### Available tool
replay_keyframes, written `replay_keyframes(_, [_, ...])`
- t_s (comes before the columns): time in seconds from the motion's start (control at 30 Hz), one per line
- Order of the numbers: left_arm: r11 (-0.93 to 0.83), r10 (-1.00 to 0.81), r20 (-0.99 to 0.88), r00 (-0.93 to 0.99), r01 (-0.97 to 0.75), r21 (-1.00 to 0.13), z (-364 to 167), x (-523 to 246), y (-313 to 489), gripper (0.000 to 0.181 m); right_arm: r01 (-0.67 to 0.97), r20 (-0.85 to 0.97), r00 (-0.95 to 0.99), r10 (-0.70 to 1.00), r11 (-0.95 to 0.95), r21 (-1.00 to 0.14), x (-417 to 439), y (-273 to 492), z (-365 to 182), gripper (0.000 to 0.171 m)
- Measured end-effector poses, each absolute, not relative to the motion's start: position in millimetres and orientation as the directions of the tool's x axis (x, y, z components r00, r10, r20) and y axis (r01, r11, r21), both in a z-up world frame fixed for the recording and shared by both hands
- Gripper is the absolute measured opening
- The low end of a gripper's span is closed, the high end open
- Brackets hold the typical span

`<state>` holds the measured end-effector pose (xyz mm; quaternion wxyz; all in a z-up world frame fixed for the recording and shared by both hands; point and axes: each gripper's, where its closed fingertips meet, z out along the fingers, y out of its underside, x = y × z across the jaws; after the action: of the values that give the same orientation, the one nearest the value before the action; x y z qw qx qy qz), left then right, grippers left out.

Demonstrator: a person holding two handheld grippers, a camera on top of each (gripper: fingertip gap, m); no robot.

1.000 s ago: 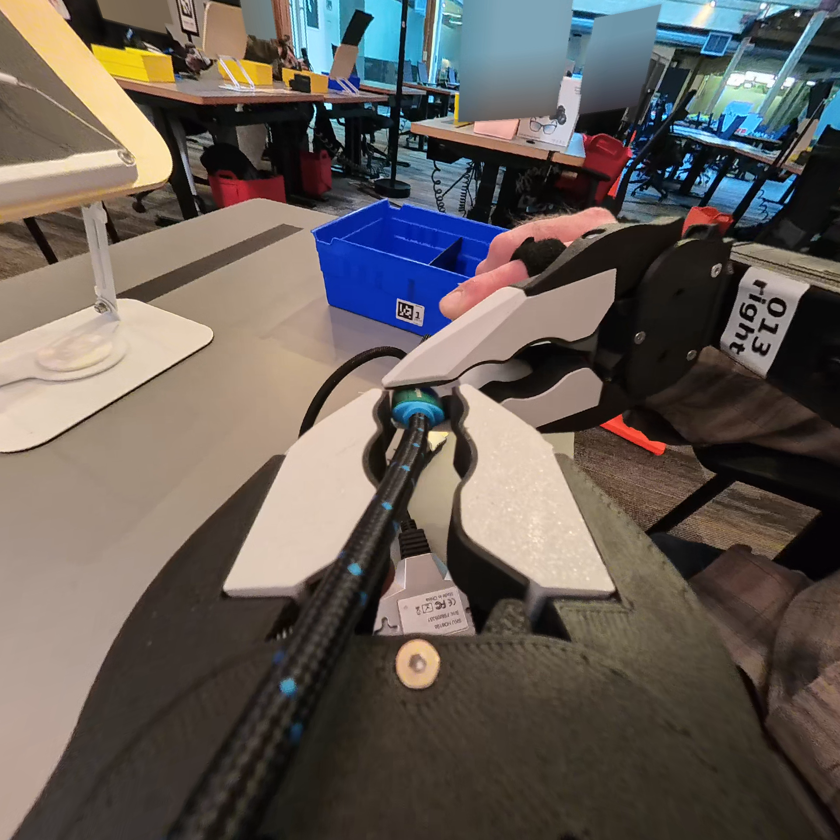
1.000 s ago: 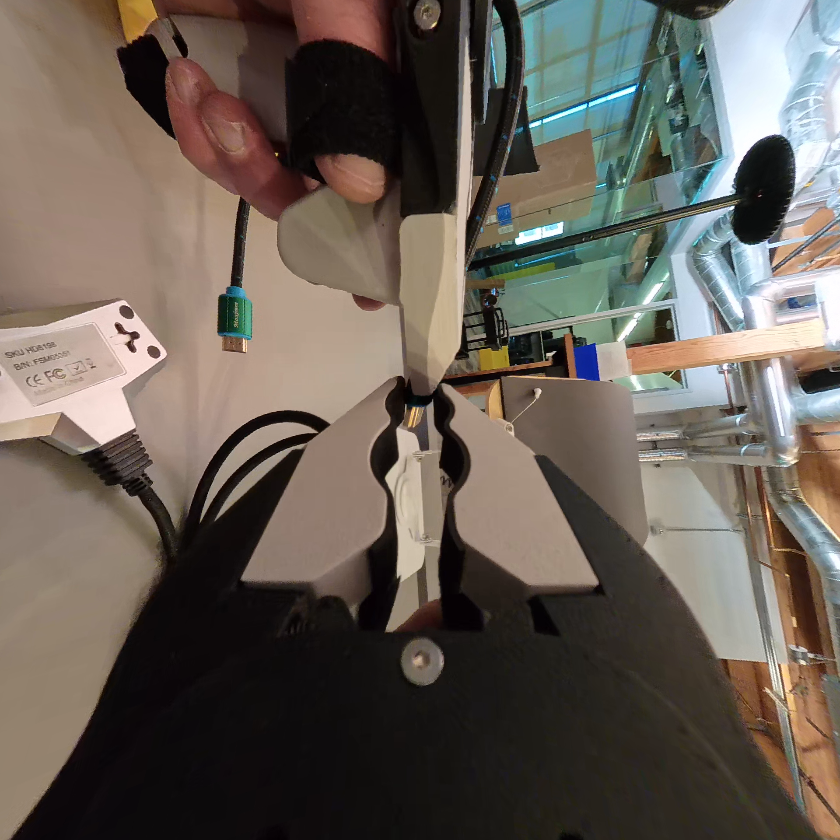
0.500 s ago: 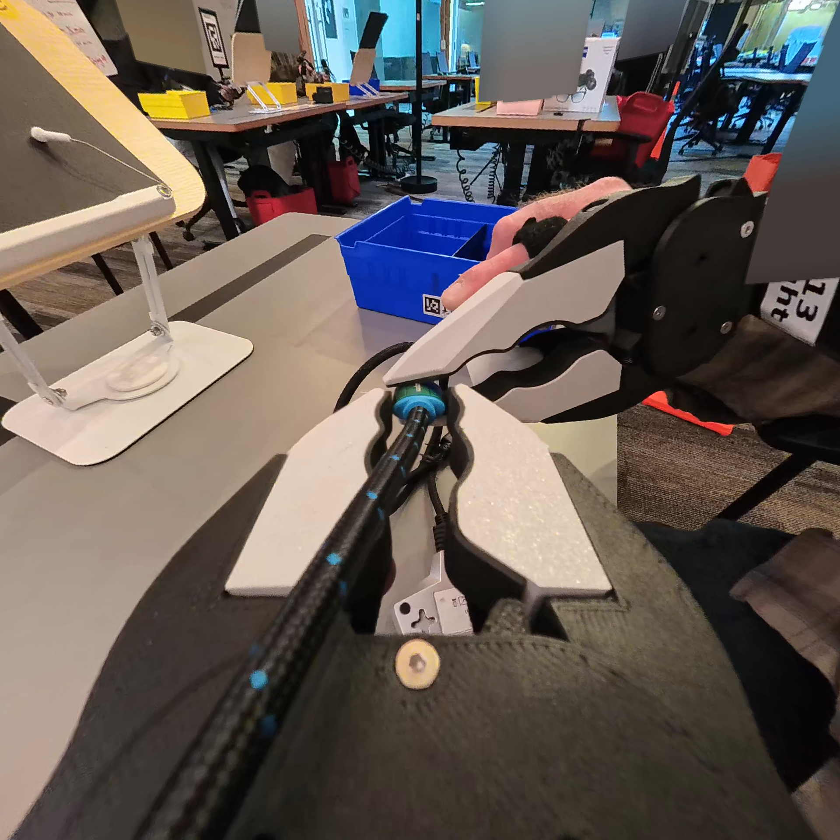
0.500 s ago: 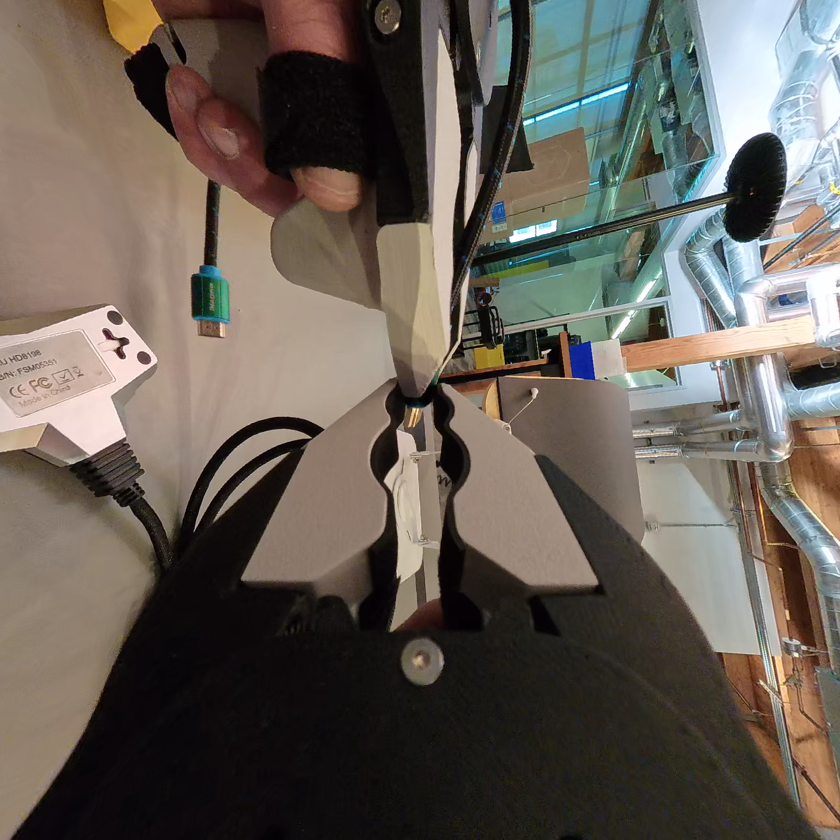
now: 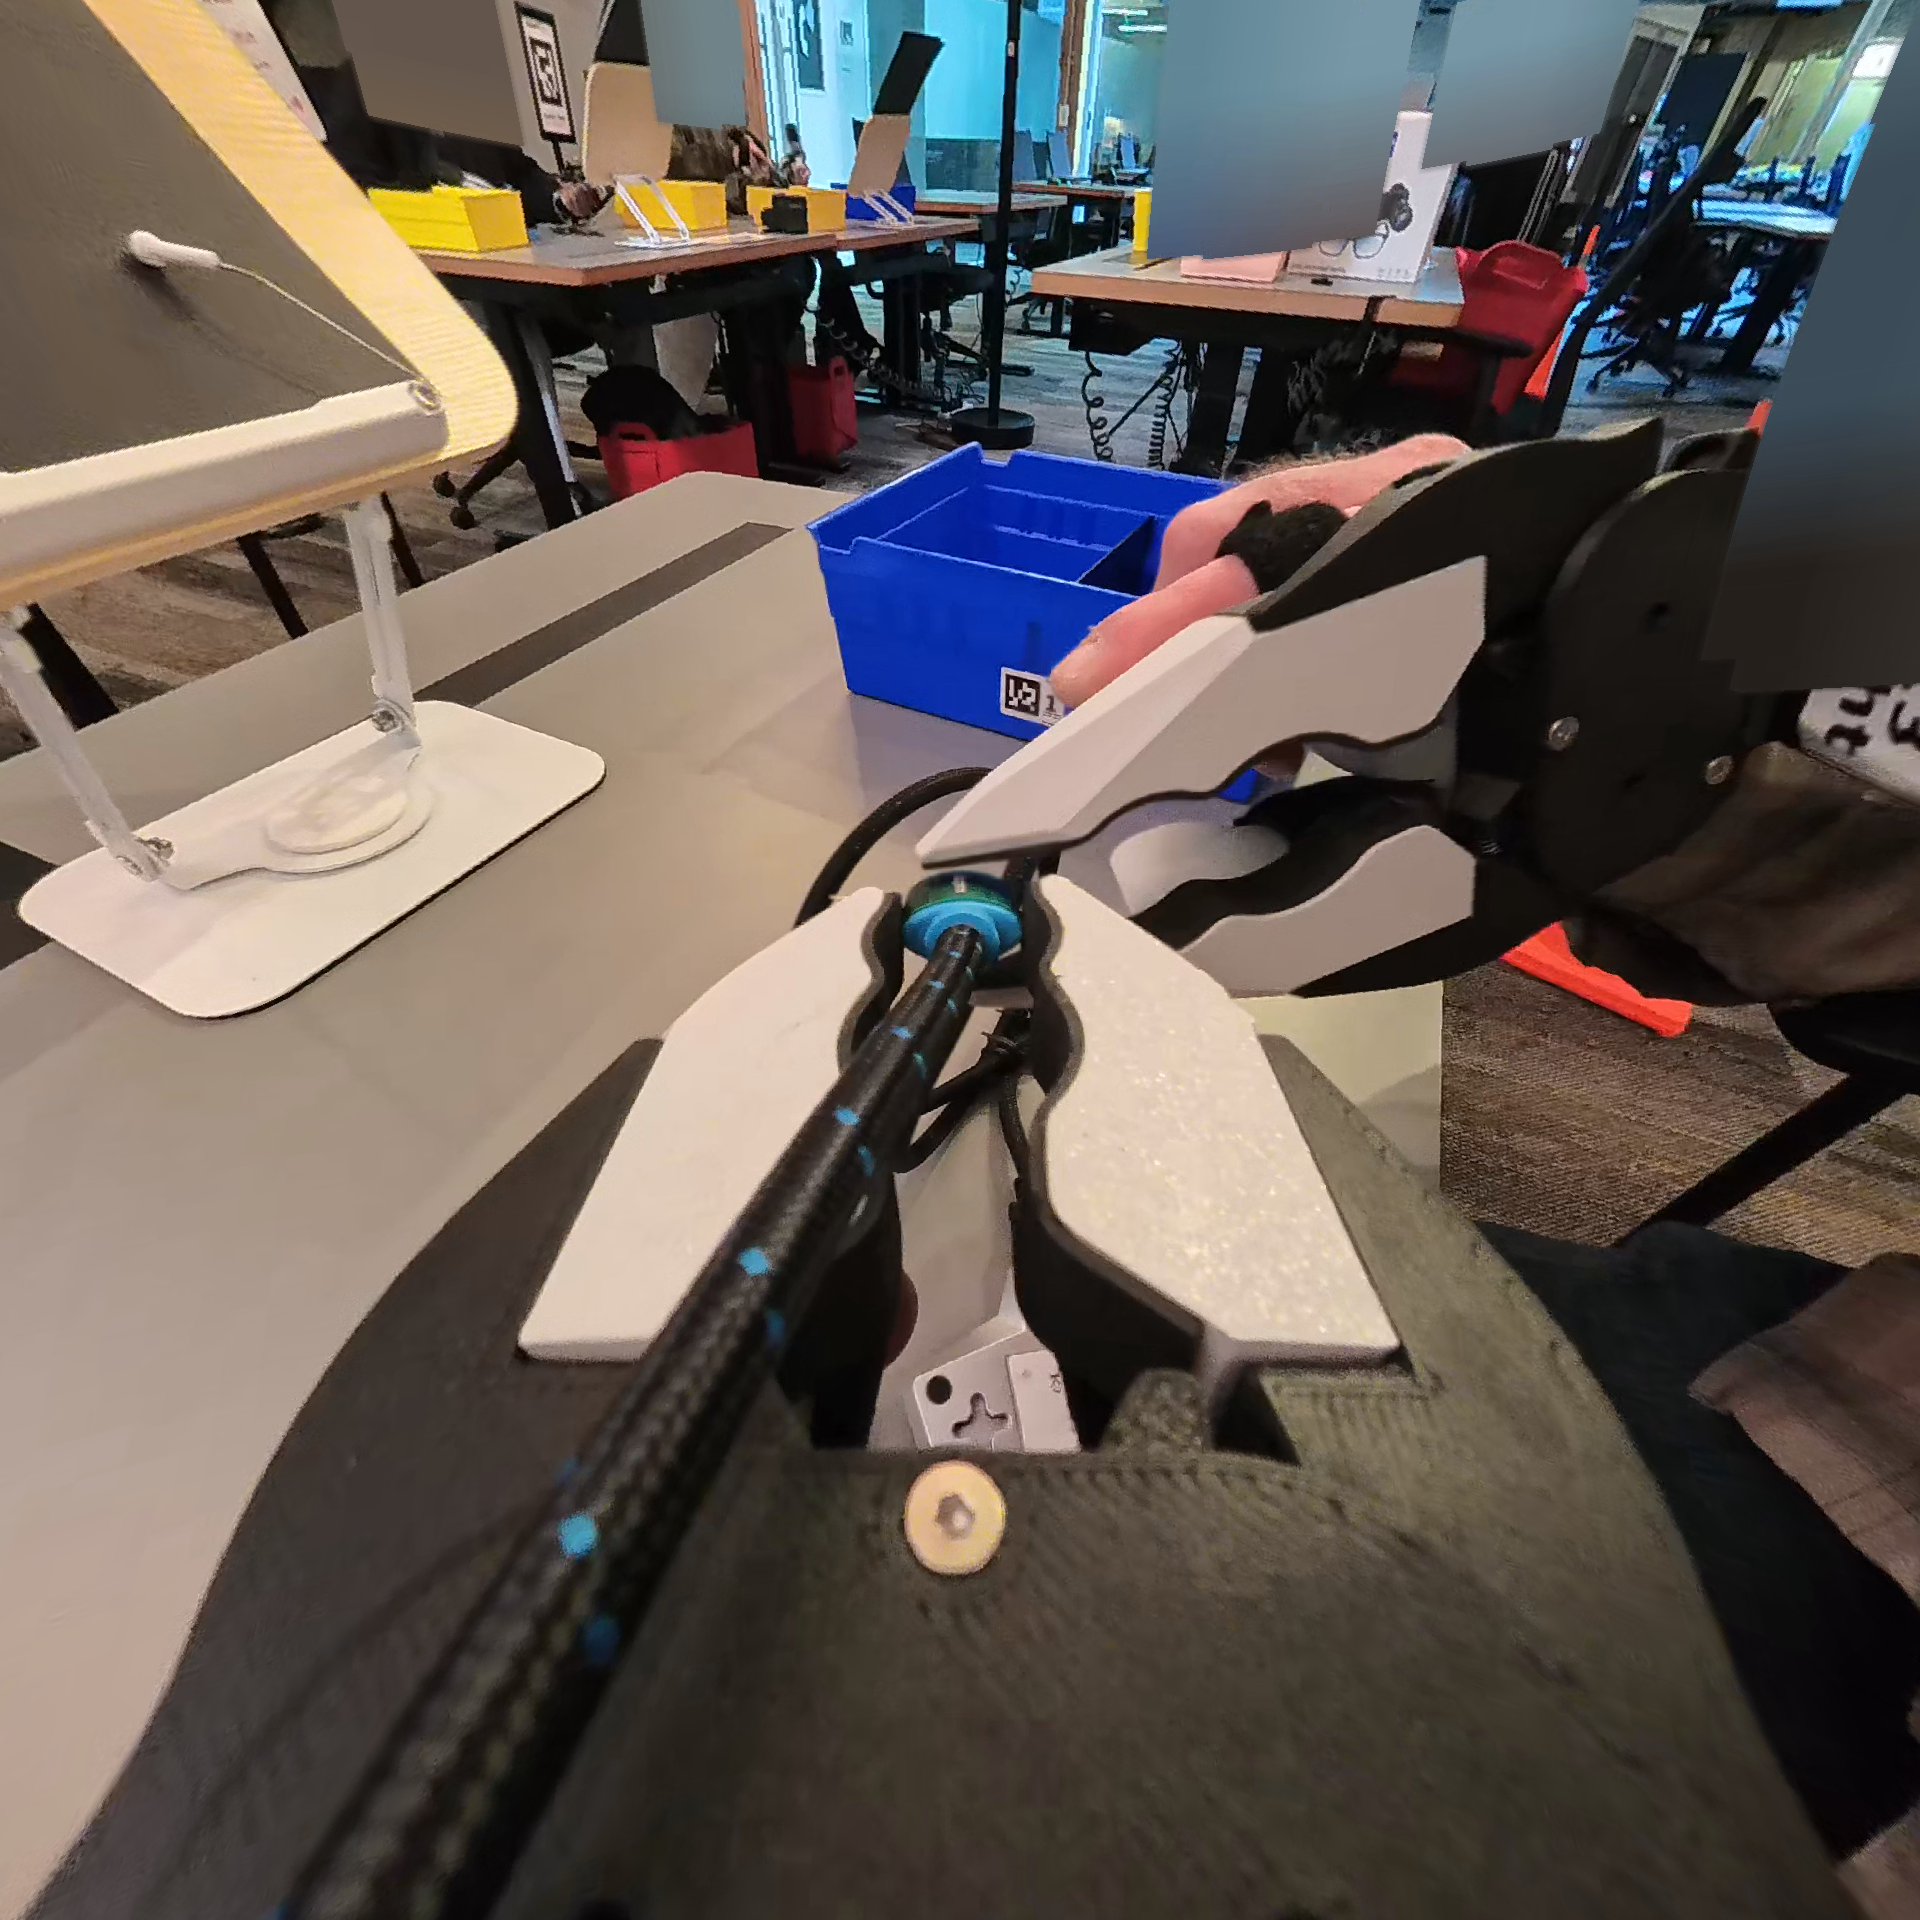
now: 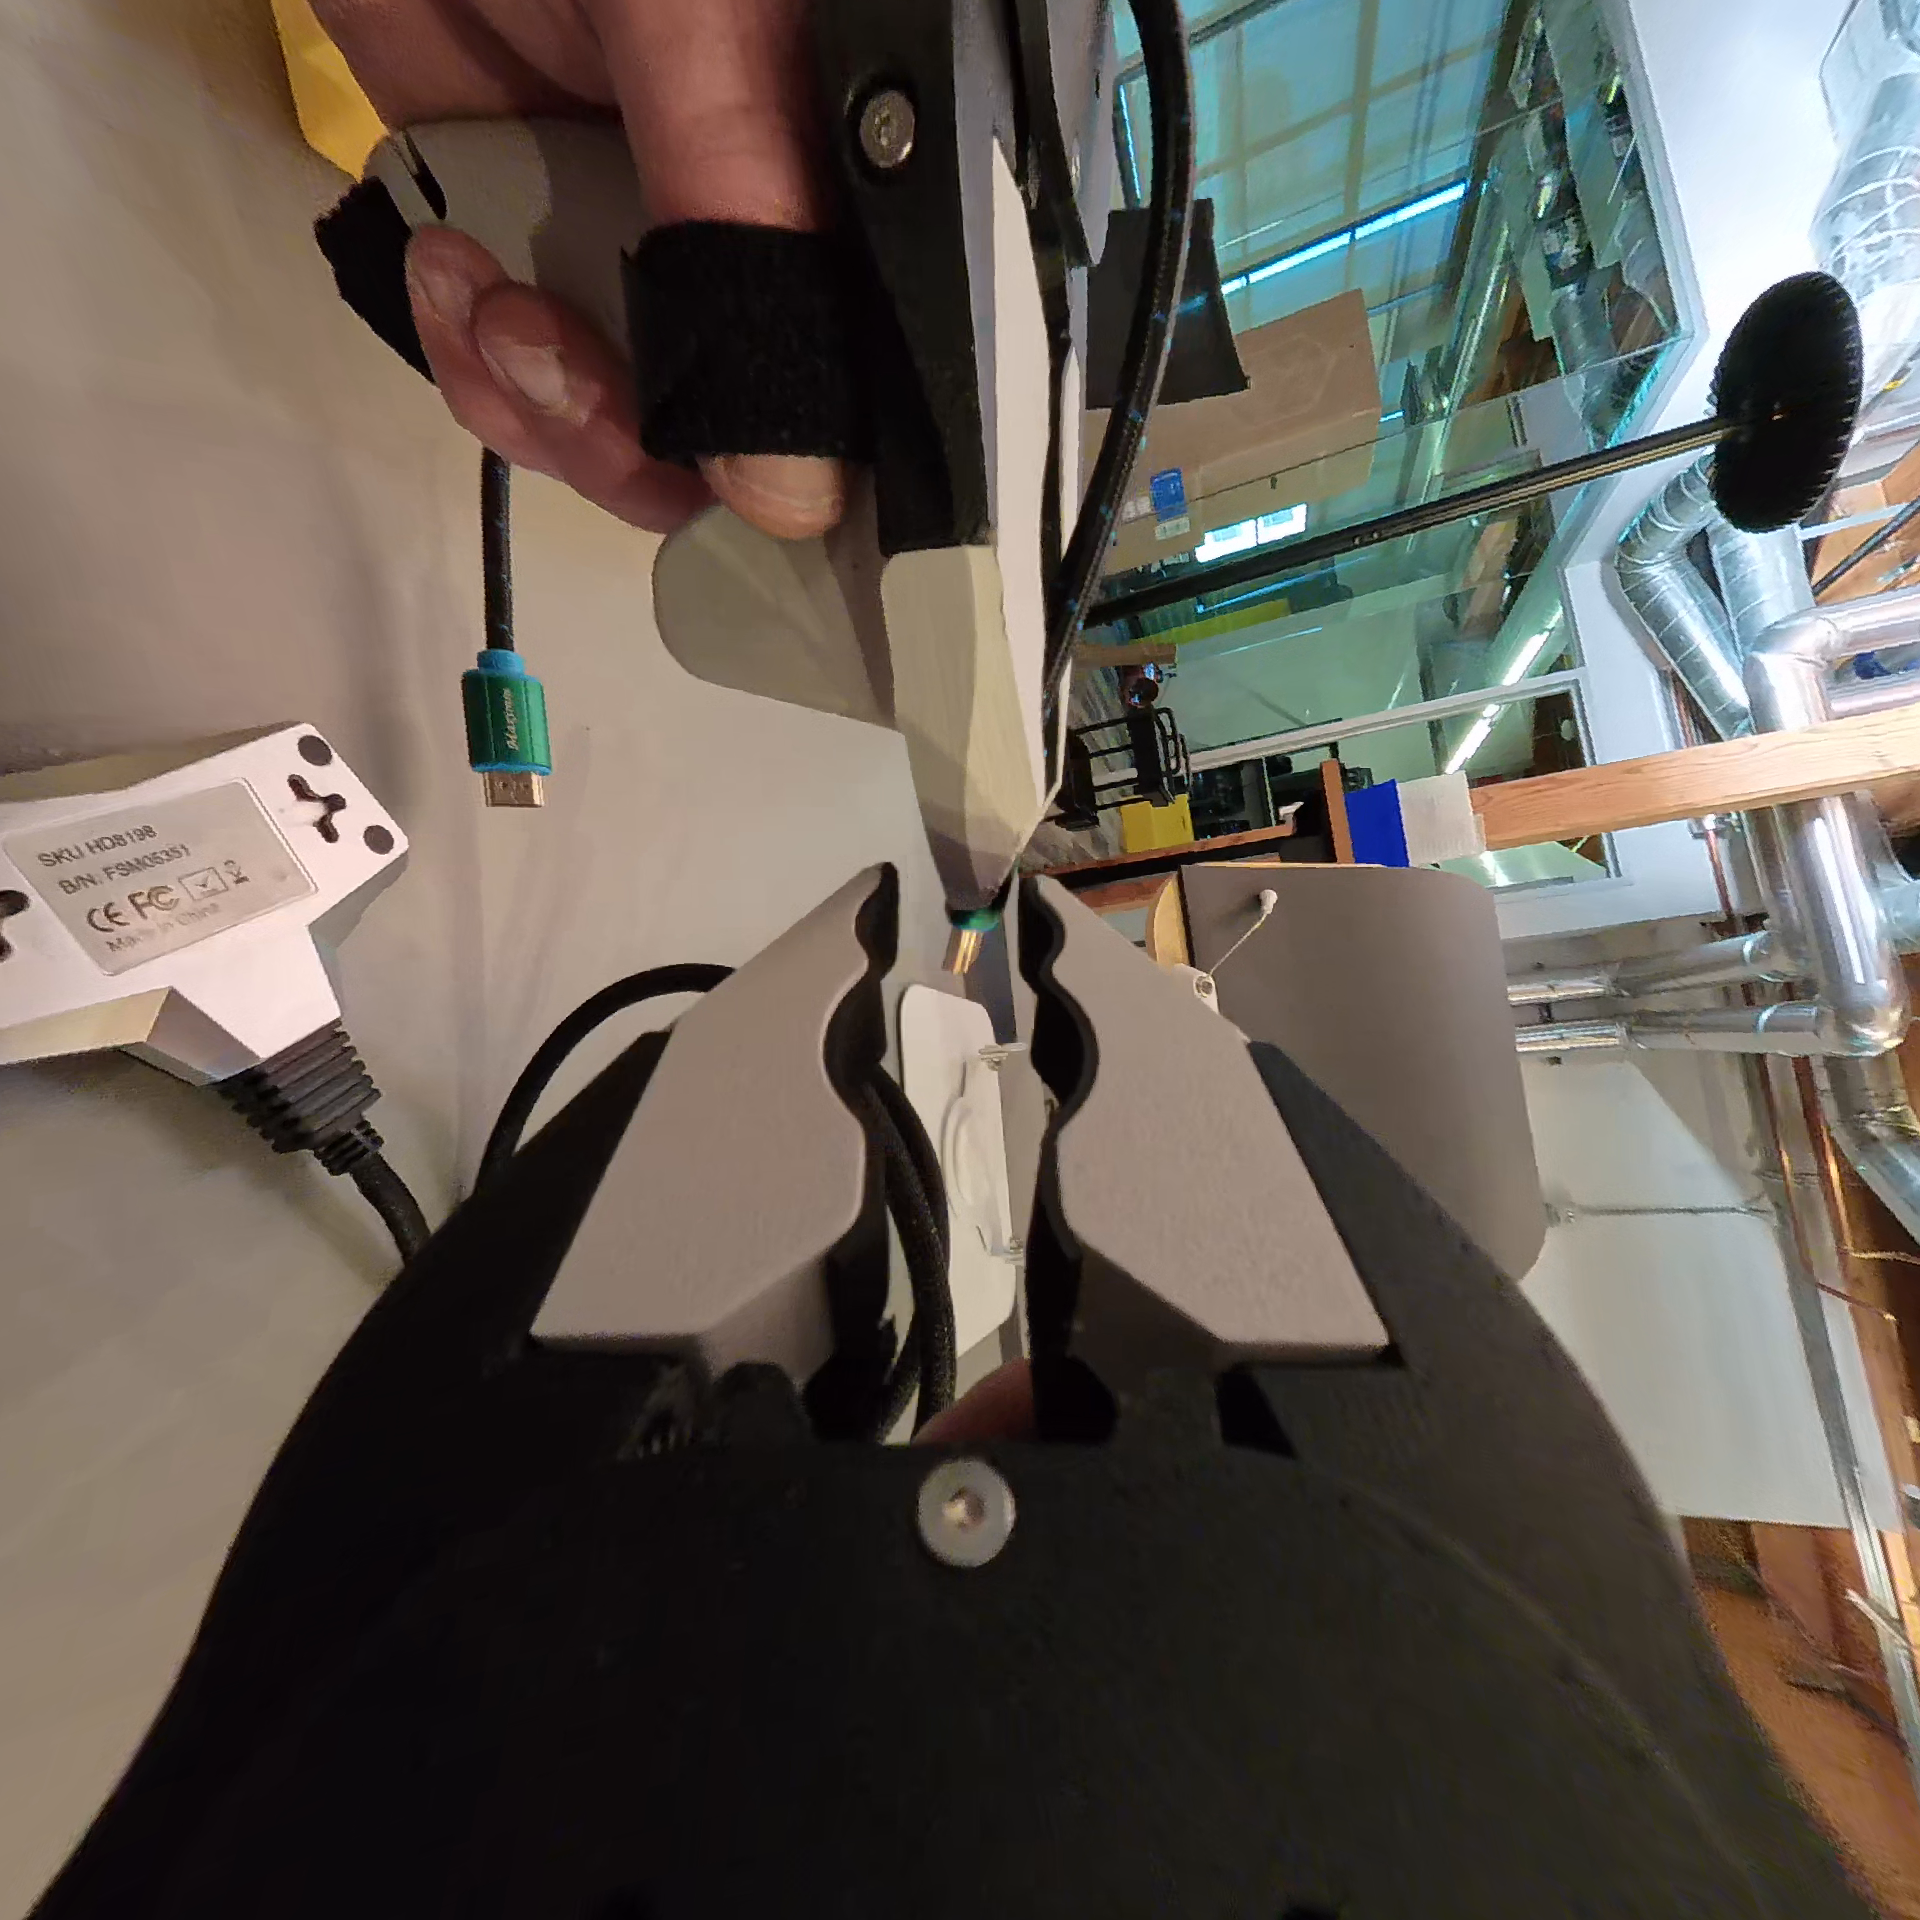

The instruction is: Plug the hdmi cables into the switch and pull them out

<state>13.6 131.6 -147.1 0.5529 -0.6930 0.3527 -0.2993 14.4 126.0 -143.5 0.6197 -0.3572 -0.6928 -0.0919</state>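
Plainly, the left gripper [image 5: 961, 914] was clenched on the HDMI plug [image 5: 943, 923], pinching its teal collar right at the fingertips, at about 12 o'clock from the wrist camera. From that plug a black braided cable [image 5: 727, 1278] with blue flecks ran back over the gripper body toward 7 o'clock.

In the right wrist view the right gripper [image 6: 956, 883] stood released, its two grey fingers spread with a gap between them. The gold end of the held plug hung in that gap at the tips, and I could not tell whether either finger touched it. The left gripper came down to it from 12 o'clock, with the person's left hand [image 6: 582, 312] strapped to it by a black band.

The HDMI switch [image 6: 156, 883], a pale metal box, lay label side up on the grey table [image 5: 312, 1091] at 9 o'clock in the right wrist view, its thick black lead trailing toward 6 o'clock. A second HDMI plug [image 6: 506, 727], green with a gold end, lay loose on the table just beside the switch at 10 o'clock, not plugged in.

In the left wrist view a blue bin [image 5: 935, 623] sat on the table at 12 o'clock, and a white stand [image 5: 312, 831] stood at 10 o'clock
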Motion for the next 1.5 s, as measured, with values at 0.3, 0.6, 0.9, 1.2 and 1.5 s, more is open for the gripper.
replay_keyframes(0.3, [-0.172, -0.793, 0.08, 0.603, -0.097, -0.98, -144, 1, 141, 0.021, 0.61, 0.895, 0.081, 0.438, 0.688, -0.393, 23, 135, -138, 0.02])
replay_keyframes(0.6, [-0.147, -0.773, 0.055, 0.632, -0.094, -0.985, -141, -15, 148, 0.021, 0.577, 0.804, 0.065, 0.591, 0.635, -0.514, 28, 122, -138, 0.021])
replay_keyframes(0.9, [-0.128, -0.774, 0.04, 0.632, -0.094, -0.987, -137, -20, 142, 0.021, 0.642, 0.636, -0.108, 0.764, 0.542, -0.542, 44, 98, -184, 0.049])
replay_keyframes(1.2, [-0.117, -0.771, 0.026, 0.636, -0.102, -0.988, -139, -22, 143, 0.021, 0.693, 0.566, -0.234, 0.79, 0.544, -0.473, 33, 71, -221, 0.062])
replay_keyframes(1.5, [-0.086, -0.769, -0.024, 0.639, -0.142, -0.986, -145, -16, 144, 0.021, 0.82, 0.381, -0.232, 0.895, 0.391, -0.418, 12, 66, -290, 0.103])
